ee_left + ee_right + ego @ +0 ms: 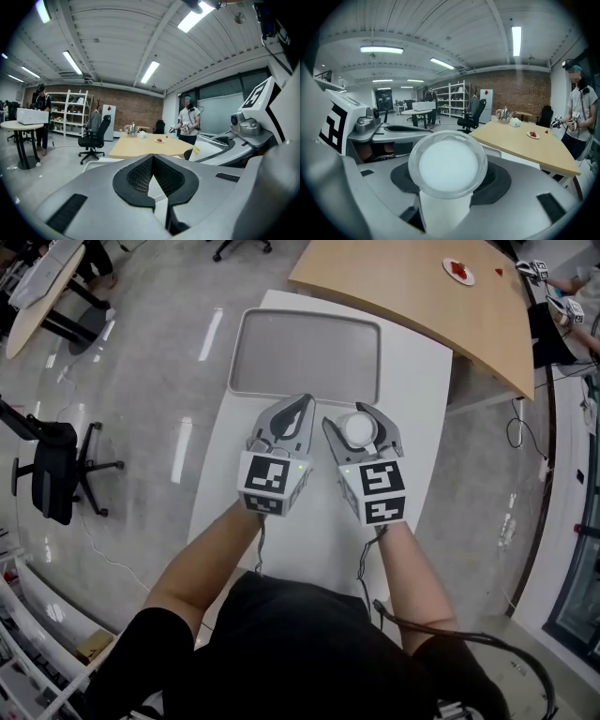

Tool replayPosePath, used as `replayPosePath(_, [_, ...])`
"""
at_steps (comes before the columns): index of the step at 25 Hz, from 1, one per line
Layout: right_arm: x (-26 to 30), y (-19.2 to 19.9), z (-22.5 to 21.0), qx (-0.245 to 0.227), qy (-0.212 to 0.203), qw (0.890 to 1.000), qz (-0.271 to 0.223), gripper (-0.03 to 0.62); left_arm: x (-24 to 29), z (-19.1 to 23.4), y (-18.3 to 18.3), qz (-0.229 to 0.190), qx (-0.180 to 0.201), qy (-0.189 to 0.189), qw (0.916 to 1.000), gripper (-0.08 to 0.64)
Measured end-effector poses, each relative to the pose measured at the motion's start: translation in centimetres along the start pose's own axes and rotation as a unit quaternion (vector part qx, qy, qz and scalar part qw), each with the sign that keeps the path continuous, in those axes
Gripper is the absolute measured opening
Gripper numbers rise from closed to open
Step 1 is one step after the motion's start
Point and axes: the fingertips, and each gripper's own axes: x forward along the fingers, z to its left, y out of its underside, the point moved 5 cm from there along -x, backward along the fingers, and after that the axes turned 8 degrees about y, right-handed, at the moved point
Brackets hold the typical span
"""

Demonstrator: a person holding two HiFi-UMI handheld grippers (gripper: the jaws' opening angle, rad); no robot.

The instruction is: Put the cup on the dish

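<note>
White cup [447, 165] pinched in right gripper [361, 420] fingers, base hidden; left gripper [301, 407] fingers pressed together.

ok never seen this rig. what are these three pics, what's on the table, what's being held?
There is no robot here. A person holds a hand gripper in each hand, and the marker cubes are part of the grippers. The head view comes from a camera on the person's head, looking down. The other two cameras ride on the grippers and look along their jaws. On the white table lies an empty grey tray; a wooden table stands beyond it. The right gripper has its jaws closed on a white cup, short of the tray. The left gripper has its jaws together on nothing.
</note>
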Motion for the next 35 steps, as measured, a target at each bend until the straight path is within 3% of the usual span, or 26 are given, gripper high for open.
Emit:
replayPosePath(8, [9.5,0.4,-3.9,-0.001,0.027,1.000,0.010,0.255,8.1,6.8,3.9,0.020,0.034,-0.018,0.9991,0.000])
replayPosePath(14, [14.9,2.8,-5.3,0.007,0.038,0.999,0.031,0.253,11.9,9.3,7.8,0.031,0.037,-0.021,0.9986,0.000])
replayPosePath(20, [18.8,4.0,-5.9,0.009,0.037,0.998,0.048,0.253,14.9,10.8,8.5,0.024,0.060,-0.021,0.9977,0.000])
replayPosePath(25, [21.0,5.1,-6.2,0.010,0.037,0.998,0.056,0.253,16.9,12.3,9.2,0.026,0.036,-0.024,0.9987,0.000])
replayPosePath(30, [22.8,5.9,-6.7,0.012,0.042,0.997,0.070,0.253,18.8,13.1,8.2,0.017,0.051,-0.018,0.9984,0.000])
replayPosePath(35, [24.3,6.9,-7.0,0.006,0.039,0.996,0.083,0.253,20.0,14.3,8.8,0.024,0.017,-0.017,0.9994,0.000])
